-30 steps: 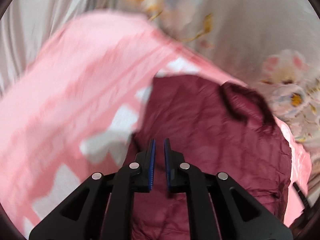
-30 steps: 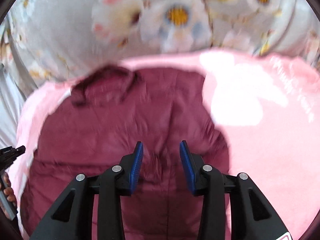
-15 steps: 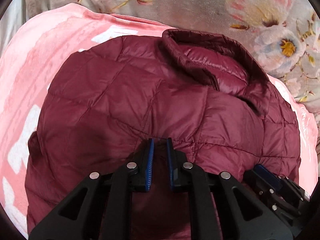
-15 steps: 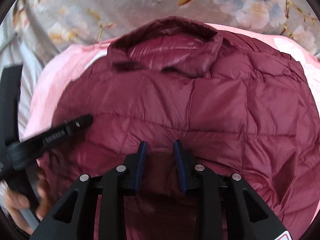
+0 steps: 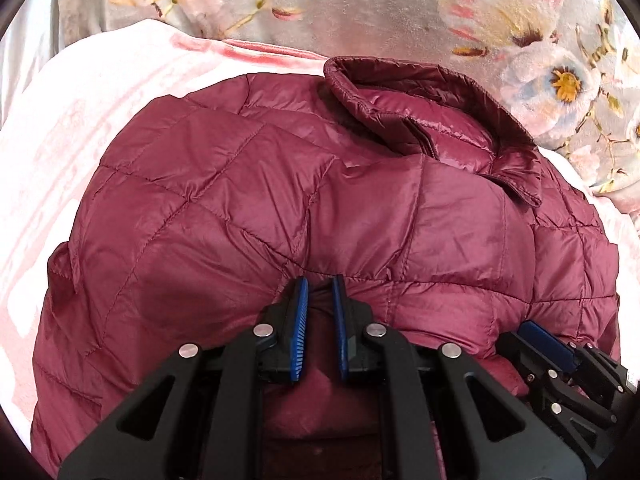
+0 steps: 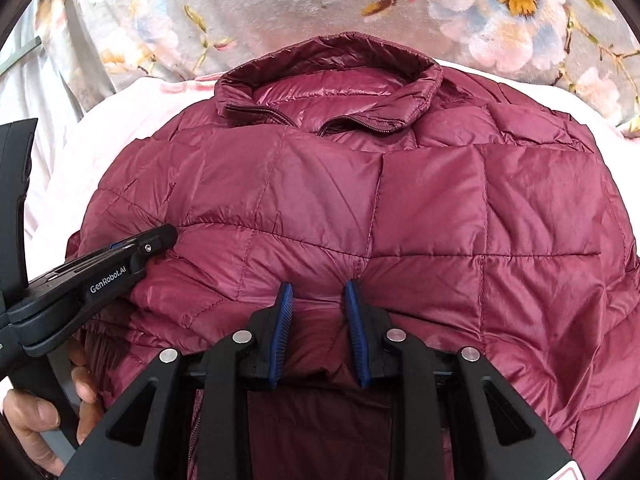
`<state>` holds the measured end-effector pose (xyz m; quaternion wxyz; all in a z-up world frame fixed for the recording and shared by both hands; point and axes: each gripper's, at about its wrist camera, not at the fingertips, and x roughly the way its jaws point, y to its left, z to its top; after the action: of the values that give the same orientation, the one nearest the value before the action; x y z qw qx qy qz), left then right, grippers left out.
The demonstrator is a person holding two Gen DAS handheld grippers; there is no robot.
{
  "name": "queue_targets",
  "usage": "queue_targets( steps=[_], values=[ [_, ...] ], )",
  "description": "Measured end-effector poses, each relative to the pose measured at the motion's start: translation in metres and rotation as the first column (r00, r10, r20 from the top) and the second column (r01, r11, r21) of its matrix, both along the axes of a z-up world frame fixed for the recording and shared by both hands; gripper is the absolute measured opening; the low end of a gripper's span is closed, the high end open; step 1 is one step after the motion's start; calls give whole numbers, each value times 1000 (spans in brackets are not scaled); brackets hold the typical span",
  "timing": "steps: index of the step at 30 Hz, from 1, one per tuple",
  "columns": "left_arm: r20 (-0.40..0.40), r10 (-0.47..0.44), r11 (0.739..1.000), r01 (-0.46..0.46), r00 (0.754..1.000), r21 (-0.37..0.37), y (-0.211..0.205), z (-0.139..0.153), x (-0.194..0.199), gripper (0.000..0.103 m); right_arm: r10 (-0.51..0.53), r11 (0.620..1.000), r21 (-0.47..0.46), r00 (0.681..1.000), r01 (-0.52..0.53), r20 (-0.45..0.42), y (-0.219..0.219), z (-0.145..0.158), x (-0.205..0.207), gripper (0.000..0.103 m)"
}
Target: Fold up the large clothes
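A: Your left gripper (image 5: pixel 320 292) is down at six o'clock in its own view, fingers pinched close on a fold of the jacket (image 5: pixel 280 184), with maroon fabric bunched up between the blue pads (image 5: pixel 301 328).

B: And the right gripper (image 6: pixel 318 298)? You hold it the same way, low at six o'clock, fingers a little wider but clamped on a ridge of the same jacket (image 6: pixel 400 208). The quilted cloth puckers right at the tips.

A: Where's the jacket lying? You've got it spread over a pink blanket (image 5: pixel 80 92), which shows from eight round to eleven o'clock in the left view. Past that, from twelve to two, there's a grey flowered sheet (image 5: pixel 380 12).

B: Collar (image 6: pixel 328 68) at twelve o'clock in the right view, standing up, its zip open, shiny lining showing inside. In the left view the collar (image 5: pixel 432 104) sits nearer one o'clock.

A: Your two grippers are close, side by side along the near edge. In the left view the right gripper (image 5: pixel 552 360) pokes in at four o'clock, touching the jacket.

B: And the left gripper (image 6: pixel 132 256) comes in at nine o'clock in the right view, tip on the fabric. Your left hand (image 6: pixel 44 412) wraps its handle at eight o'clock.
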<state>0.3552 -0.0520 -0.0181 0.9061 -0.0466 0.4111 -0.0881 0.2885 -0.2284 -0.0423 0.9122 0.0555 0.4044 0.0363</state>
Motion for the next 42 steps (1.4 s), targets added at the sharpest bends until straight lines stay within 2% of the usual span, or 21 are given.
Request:
queue_targets(
  steps=[4, 16, 18, 20, 21, 22, 23, 24, 26, 28, 31, 33, 35, 37, 39, 40, 41, 42],
  values=[
    [10, 0, 999, -1, 1000, 41, -5, 0, -1, 12, 2, 1000, 4, 1000, -2, 1, 0, 0, 0, 25],
    [19, -2, 998, 0, 1000, 70, -8, -1, -2, 12, 4, 1000, 9, 1000, -4, 5, 0, 0, -2, 28],
    [18, -2, 998, 0, 1000, 70, -8, -1, -2, 12, 12, 1000, 21, 1000, -12, 7, 0, 1, -2, 32],
    [17, -3, 998, 3, 1000, 55, -6, -1, -2, 13, 31, 999, 44, 999, -31, 9, 0, 1, -2, 42],
    [15, -8, 1000, 8, 1000, 24, -2, -1, -1, 15, 38, 998, 56, 999, -39, 11, 1, 2, -1, 44],
    [13, -12, 1000, 12, 1000, -15, 2, 0, -1, 22, 46, 996, 71, 999, -46, 13, 0, 2, -1, 45],
    [2, -16, 996, 16, 1000, -89, 11, 3, 0, 28, 45, 995, 91, 999, -47, 18, -3, 4, -2, 45],
    [-18, -23, 986, 20, 1000, -164, 21, 8, 0, 31, 26, 994, 106, 999, -29, 26, -7, 7, -5, 46],
    [-29, -36, 967, 27, 999, -254, 34, 25, 5, 34, 4, 986, 164, 999, -12, 47, -18, 21, -10, 48],
    [-16, -53, 956, 46, 998, -291, 41, 52, 18, 37, -2, 972, 234, 998, -12, 60, -31, 38, -8, 48],
    [-23, -74, 930, 61, 997, -363, 42, 77, 56, 58, -56, 938, 345, 997, 34, 53, -58, 60, 14, 48],
    [-67, -56, 919, 26, 996, -393, 37, 79, 80, 58, -112, 897, 435, 993, 82, 44, -77, 64, 35, 48],
    [-121, -100, 888, 34, 988, -459, 26, 70, 105, 59, -155, 851, 508, 988, 135, -3, -93, 56, 58, 49],
    [-195, -95, 867, -15, 976, -499, 18, 51, 124, 58, -162, 804, 571, 985, 168, -61, -101, 42, 79, 49],
    [-254, -93, 844, -59, 963, -533, 13, 31, 138, 43, -167, 785, 590, 981, 190, -94, -103, 31, 92, 44],
    [-274, -95, 845, -68, 957, -531, 9, 25, 142, 18, -163, 784, 592, 982, 188, -96, -102, 29, 95, 28],
    [-278, -102, 846, -63, 955, -529, 7, 23, 143, 12, -147, 787, 592, 985, 173, -92, -100, 28, 99, 8],
    [-271, -105, 851, -55, 957, -522, 7, 23, 141, 11, -133, 797, 584, 988, 155, -82, -99, 30, 99, 8]
  ],
)
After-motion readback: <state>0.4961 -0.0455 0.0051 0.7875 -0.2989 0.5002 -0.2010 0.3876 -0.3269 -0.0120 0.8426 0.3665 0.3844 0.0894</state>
